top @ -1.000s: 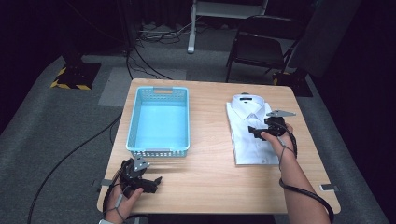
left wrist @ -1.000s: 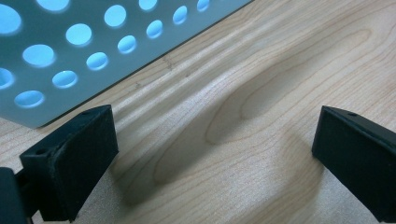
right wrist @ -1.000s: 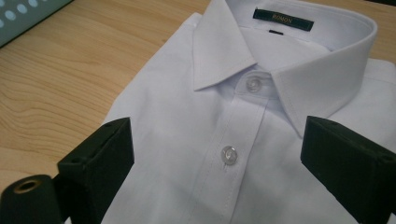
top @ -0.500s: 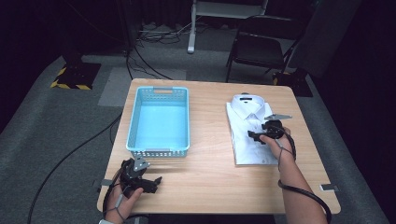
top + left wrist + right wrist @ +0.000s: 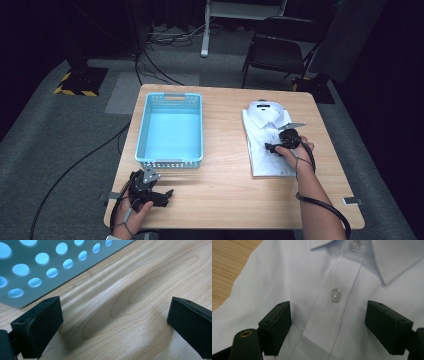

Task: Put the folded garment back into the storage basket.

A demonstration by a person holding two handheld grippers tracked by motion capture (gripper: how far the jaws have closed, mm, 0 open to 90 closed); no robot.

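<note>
— Moved since a second ago? Right gripper (image 5: 270, 147) slightly nearer along the folded white shirt (image 5: 265, 137), jaws just been closing a little, no cloth pinched yet.

— Now? Jaws apart, astride the button placket (image 5: 329, 315). Shirt directly beneath, on the table's (image 5: 225, 195) right half, long axis collar-to-hem. Left gripper (image 5: 167, 194) wide open, empty, well apart by the blue basket (image 5: 170, 131).

high: overhead, facing forward-down | claw cams: close, on table (image 5: 140, 290), shirt (image 5: 287, 277)

Table (image 5: 220, 200) brightly lit from above, dark surroundings; close views sharp, soft shadows
</note>
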